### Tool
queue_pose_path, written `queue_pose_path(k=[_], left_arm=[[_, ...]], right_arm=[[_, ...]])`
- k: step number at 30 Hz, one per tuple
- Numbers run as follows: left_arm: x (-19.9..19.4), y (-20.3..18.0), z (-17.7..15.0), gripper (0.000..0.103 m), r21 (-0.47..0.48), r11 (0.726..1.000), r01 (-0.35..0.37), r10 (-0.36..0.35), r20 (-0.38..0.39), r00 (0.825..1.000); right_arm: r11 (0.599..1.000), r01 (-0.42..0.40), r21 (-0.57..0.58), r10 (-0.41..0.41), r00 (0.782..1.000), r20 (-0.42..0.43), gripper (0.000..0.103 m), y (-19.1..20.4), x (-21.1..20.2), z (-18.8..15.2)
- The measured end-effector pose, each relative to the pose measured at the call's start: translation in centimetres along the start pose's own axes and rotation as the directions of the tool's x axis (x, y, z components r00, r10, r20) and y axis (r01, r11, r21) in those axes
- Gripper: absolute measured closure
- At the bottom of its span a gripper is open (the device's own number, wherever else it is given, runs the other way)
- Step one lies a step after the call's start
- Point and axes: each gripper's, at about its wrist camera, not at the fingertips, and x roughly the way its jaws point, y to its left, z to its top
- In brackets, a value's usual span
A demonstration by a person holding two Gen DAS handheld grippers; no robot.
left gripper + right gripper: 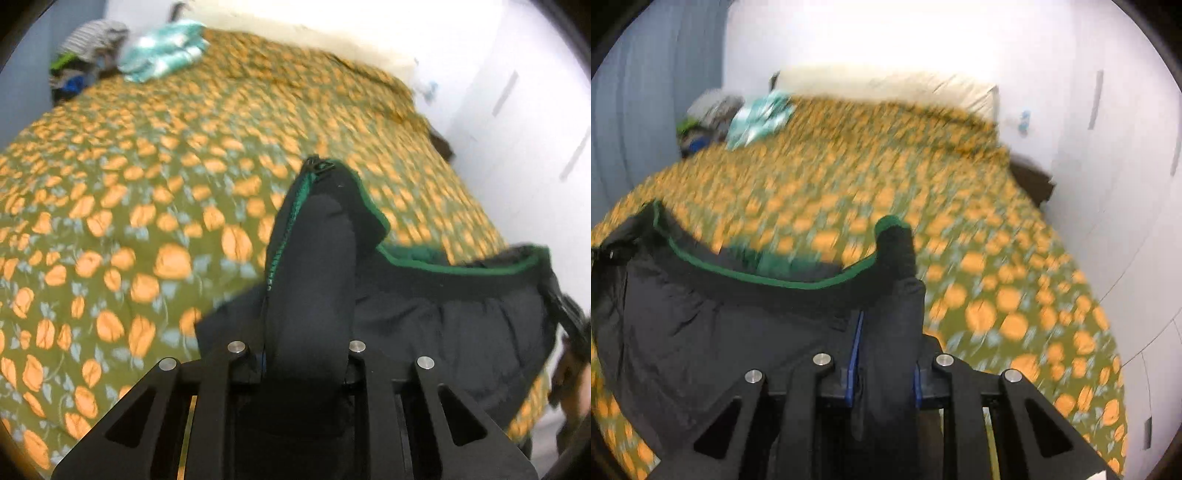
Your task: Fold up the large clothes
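The bed (155,192) carries a green cover with an orange flower print. At its far left corner lies a pile of clothes (88,55), with a folded teal-and-white cloth (162,51) just beside it on the right. A pale pillow (886,85) runs along the far edge against the white wall.

The jacket (454,332), black with green edging and a green lining, hangs over the near part of the bed, stretched between the two grippers.

Left gripper (306,354): the jaws are narrow and clamp a bunched fold of the jacket. The fold stands up between them, with a zip (280,243) running along its left side.

Right gripper (882,369): the jaws are narrow and clamp another bunched fold of the jacket, whose green-tipped end rises above them. From this fold the green-edged rim sags in a curve toward the left.

In the left wrist view the right gripper (570,325) shows at the right edge, at the jacket's far end. Both views are blurred.
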Motion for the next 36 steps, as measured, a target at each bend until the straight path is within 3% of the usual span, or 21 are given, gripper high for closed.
queue_pose_path(k=[4,7,10,14,24,36], left_arm=[[7.0,1.1,-1.0,0.078,-0.056,0.992,-0.111,0.109,-0.033,0.993],[10.8,2.1,-3.3,0.06,-0.054,0.988,-0.148,0.145,-0.057,0.988],[11.2,2.7,-4.2,0.049,-0.072,0.986,-0.15,0.148,-0.025,0.989],[11.9,3.8,-5.0,0.045,-0.106,0.989,-0.098,0.099,-0.001,0.995],[13.5,4.9,-5.6,0.043,-0.166,0.986,-0.009,0.017,0.045,0.999],[13.8,5.4,-6.0,0.043,-0.179,0.984,0.014,-0.002,0.065,0.998]], right_arm=[[0.993,0.027,0.111,-0.017,0.995,-0.097,0.082,-1.1,7.2,-1.4],[0.982,0.038,0.183,0.008,0.971,-0.241,0.079,-1.5,13.3,-5.6],[0.982,0.026,0.187,0.012,0.98,-0.198,0.077,-1.4,14.7,-7.2],[0.974,-0.008,0.228,0.049,0.984,-0.174,0.076,-2.0,15.9,-8.3],[0.96,-0.034,0.278,0.066,0.992,-0.106,0.076,-2.1,17.5,-9.3],[0.952,-0.055,0.3,0.08,0.994,-0.072,0.076,-2.4,18.0,-9.9]])
